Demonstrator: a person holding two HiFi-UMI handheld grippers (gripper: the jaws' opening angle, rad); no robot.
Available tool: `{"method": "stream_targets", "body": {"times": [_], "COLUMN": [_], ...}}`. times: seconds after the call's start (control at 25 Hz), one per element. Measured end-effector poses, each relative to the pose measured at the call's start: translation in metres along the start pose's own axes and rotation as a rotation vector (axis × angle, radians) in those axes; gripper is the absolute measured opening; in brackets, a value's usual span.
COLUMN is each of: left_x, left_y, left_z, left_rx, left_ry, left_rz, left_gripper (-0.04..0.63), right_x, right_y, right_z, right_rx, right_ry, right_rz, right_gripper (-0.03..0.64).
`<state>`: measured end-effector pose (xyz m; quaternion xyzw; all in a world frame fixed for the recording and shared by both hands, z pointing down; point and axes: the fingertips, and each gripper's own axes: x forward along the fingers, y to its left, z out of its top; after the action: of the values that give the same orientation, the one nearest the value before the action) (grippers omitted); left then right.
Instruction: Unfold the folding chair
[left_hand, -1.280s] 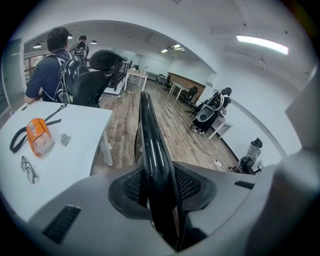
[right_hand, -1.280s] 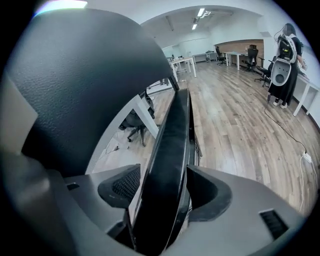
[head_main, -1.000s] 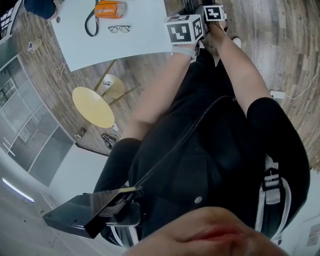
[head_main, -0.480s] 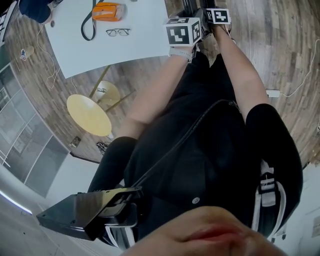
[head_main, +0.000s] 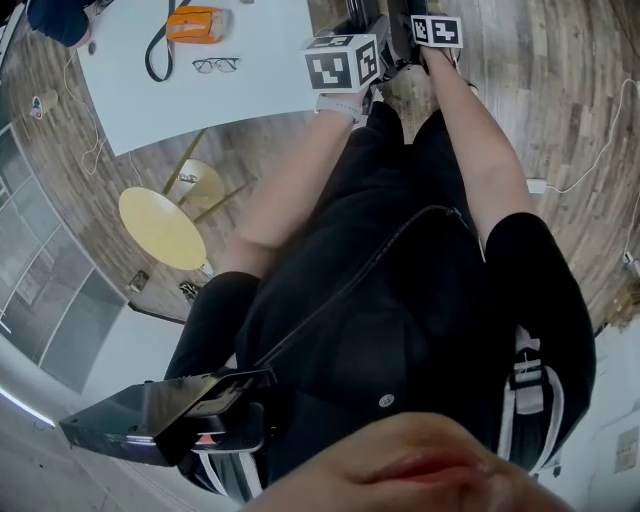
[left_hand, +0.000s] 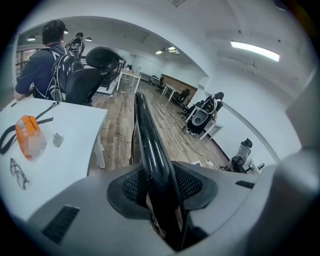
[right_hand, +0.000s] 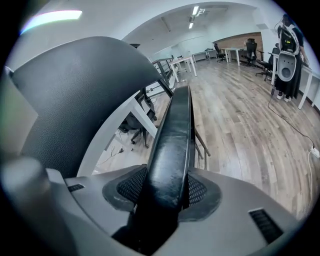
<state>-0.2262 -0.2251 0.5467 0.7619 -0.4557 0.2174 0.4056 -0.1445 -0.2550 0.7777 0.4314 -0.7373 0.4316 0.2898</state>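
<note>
Both clamped on black folding chair edges, the left hand-held gripper just loosening slightly, the right hand-held gripper just tightening, they have drawn apart: unfolding seems begun.

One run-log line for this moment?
left gripper: jaws just eased wider, clamped on chair frame tube | right gripper: jaws just tightened, clamped on chair padded edge

The folding chair stands between the jaws of my left gripper and my right gripper, the 2 side by side at top centre. Upper left lies the table, glasses on it, a side table below.
</note>
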Motion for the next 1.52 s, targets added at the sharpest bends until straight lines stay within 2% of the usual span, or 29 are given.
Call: {"method": "stream_targets", "body": {"times": [0.16, 0.32, 0.64, 0.88, 1.2, 1.52], "left_x": [0.006, 0.006, 0.016, 0.034, 0.052, 0.074], "left_y": [-0.011, -0.004, 0.014, 0.003, 0.0, -0.006], "left_z": [0.004, -0.003, -0.017, -0.023, -0.038, -0.053], "left_rx": [-0.001, -0.044, -0.14, -0.13, -0.157, -0.14], "left_ry": [-0.016, -0.006, 0.009, 0.011, 0.017, 0.044], "left_rz": [0.027, 0.066, 0.039, 0.01, -0.01, -0.046], "left_gripper": [0.123, 0.101, 0.091, 0.091, 0.091, 0.094], "right_x": [-0.008, -0.022, -0.032, -0.039, -0.038, -0.033], "right_y": [-0.019, -0.055, -0.128, -0.181, -0.248, -0.315], "right_z": [0.003, -0.005, -0.021, -0.033, -0.056, -0.081], "right_rx": [0.012, 0.065, 0.156, 0.211, 0.285, 0.337], "right_ry": [-0.019, -0.021, -0.017, -0.053, -0.06, -0.053], "right_rz": [0.043, 0.076, 0.253, 0.387, 0.562, 0.653], "right_gripper": [0.196, 0.196, 0.198, 0.196, 0.196, 0.198]}}
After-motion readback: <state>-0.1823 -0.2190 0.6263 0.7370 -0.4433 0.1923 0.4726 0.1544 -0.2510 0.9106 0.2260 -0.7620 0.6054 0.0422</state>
